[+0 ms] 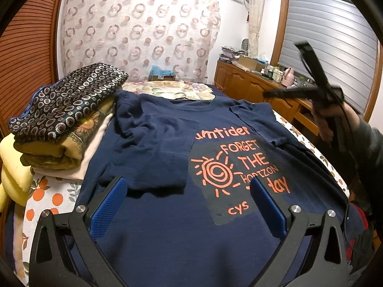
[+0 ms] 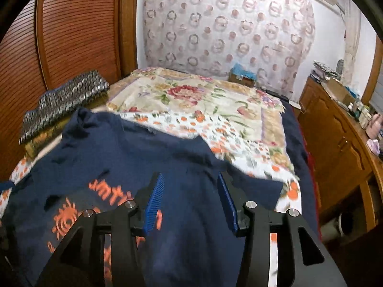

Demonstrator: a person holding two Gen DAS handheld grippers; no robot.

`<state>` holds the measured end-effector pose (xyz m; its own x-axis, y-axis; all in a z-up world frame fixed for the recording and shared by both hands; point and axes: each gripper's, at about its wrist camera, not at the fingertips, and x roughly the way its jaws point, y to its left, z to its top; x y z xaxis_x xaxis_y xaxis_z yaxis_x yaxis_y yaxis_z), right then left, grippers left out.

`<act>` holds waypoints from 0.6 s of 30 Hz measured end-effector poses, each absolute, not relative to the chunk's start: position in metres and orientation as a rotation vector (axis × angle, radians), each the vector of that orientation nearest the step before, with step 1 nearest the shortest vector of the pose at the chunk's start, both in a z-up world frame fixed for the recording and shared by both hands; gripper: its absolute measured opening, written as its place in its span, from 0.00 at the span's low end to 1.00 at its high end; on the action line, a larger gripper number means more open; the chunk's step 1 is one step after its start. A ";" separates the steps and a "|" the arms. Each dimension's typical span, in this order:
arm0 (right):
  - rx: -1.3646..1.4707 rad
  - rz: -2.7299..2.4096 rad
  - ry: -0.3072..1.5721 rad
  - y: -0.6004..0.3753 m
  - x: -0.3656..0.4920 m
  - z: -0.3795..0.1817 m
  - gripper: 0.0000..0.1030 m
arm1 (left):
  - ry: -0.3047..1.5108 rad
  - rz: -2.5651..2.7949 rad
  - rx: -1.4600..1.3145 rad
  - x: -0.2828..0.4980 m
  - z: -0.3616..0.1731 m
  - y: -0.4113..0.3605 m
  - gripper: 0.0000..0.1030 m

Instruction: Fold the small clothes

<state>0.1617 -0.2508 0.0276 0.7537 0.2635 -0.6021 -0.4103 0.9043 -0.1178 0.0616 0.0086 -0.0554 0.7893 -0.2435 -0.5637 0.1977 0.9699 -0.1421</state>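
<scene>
Navy T-shirt lies spread on the bed, left sleeve folded inward. Left gripper stands wide above it, empty. Right gripper is partly open, holding nothing.

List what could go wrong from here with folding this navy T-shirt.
1. The left sleeve already lies folded across the navy T-shirt; dragging the hem could pull it back open.
2. The right sleeve looks rumpled, so its fold may come out uneven.
3. The stack of folded fabrics touches the shirt's edge, so a wide sweep by the left gripper might topple it.
</scene>
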 end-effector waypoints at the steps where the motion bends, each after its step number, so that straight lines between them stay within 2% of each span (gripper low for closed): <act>1: -0.249 0.383 0.626 -0.252 0.157 0.022 0.47 | 0.617 -0.237 -0.078 0.062 -0.056 0.009 1.00; 12: -0.309 0.472 0.735 -0.251 0.117 -0.033 0.47 | 0.622 -0.230 -0.074 0.065 -0.057 0.011 1.00; 15: -0.330 0.467 0.741 -0.250 0.120 -0.037 0.39 | 0.621 -0.228 -0.075 0.066 -0.056 0.012 1.00; 16: -0.342 0.462 0.742 -0.250 0.121 -0.037 0.35 | 0.621 -0.227 -0.074 0.066 -0.056 0.012 1.00; 17: -0.351 0.459 0.743 -0.251 0.120 -0.036 0.25 | 0.622 -0.227 -0.074 0.066 -0.056 0.012 1.00; 18: -0.361 0.460 0.746 -0.251 0.122 -0.040 0.22 | 0.622 -0.226 -0.073 0.066 -0.057 0.013 1.00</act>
<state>0.1217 -0.2515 -0.0398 0.6441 0.2691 -0.7160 -0.5187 0.8416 -0.1504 0.0663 0.0128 -0.0567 0.7891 -0.2314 -0.5691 0.1875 0.9729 -0.1356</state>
